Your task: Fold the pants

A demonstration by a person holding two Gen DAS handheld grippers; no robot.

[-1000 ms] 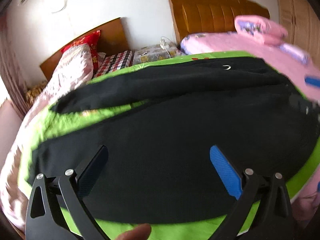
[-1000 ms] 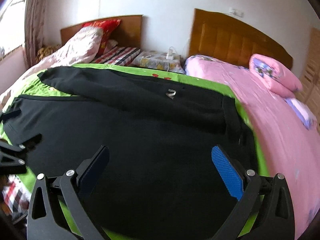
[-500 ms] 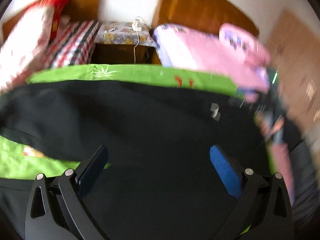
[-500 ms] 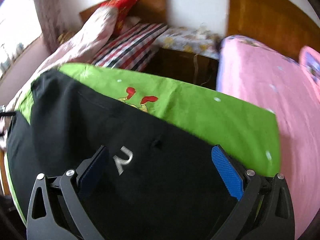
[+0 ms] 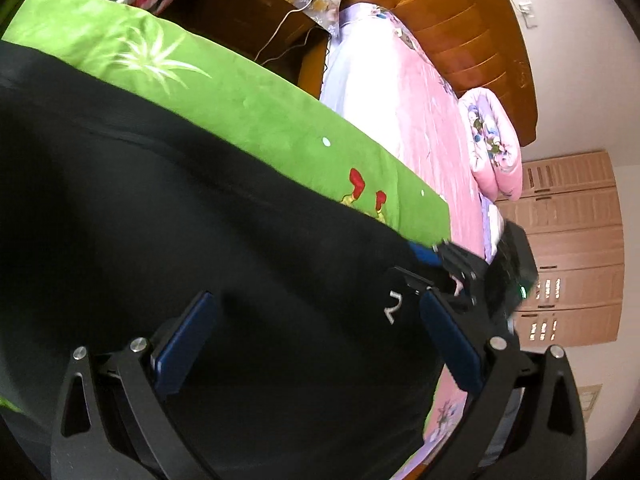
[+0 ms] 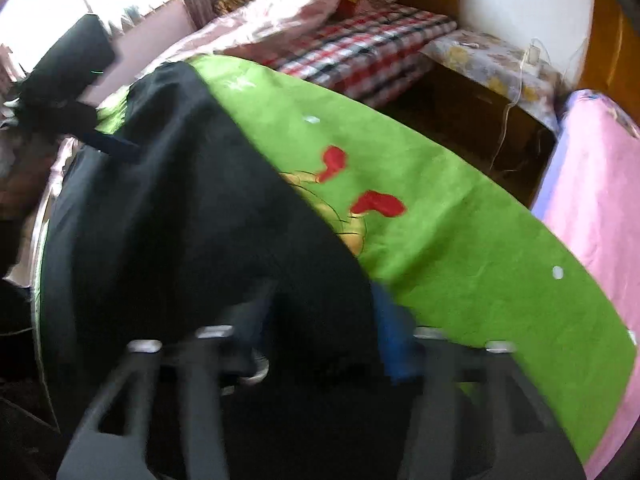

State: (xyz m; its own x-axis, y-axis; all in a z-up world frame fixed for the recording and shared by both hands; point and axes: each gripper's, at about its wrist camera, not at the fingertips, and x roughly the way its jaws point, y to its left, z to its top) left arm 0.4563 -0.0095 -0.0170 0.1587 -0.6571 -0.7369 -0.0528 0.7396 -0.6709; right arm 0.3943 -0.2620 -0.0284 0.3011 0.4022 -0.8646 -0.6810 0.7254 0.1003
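The bed (image 5: pixel 248 92) is the biggest thing here, with a green blanket (image 6: pixel 460 248) spread on top. The black pants (image 5: pixel 180 240) lie flat on that blanket. They are long, and they run from side to side across both views, with the far edge next to the bare green strip.

In the left wrist view, the left hand-held gripper (image 5: pixel 316 344) sits low over the pants with its two blue pads wide apart and nothing between them but cloth below. The pants lie right under it and stretch away to its left. A small white mark (image 5: pixel 394 309) on the pants sits close to its right pad.

The right hand-held gripper (image 6: pixel 320 340) is at the far edge of the pants, where black meets green. Its pads look closer together, with black cloth between them, but the right wrist view is too blurry to say if it is pinching the cloth. I think it is the nearer one to the edge that must be picked up.

The left wrist view shows the right hand-held gripper from the side, at the edge of the pants near the pink bed (image 5: pixel 408 92). The right wrist view shows the left one far off by the window (image 6: pixel 48 12).
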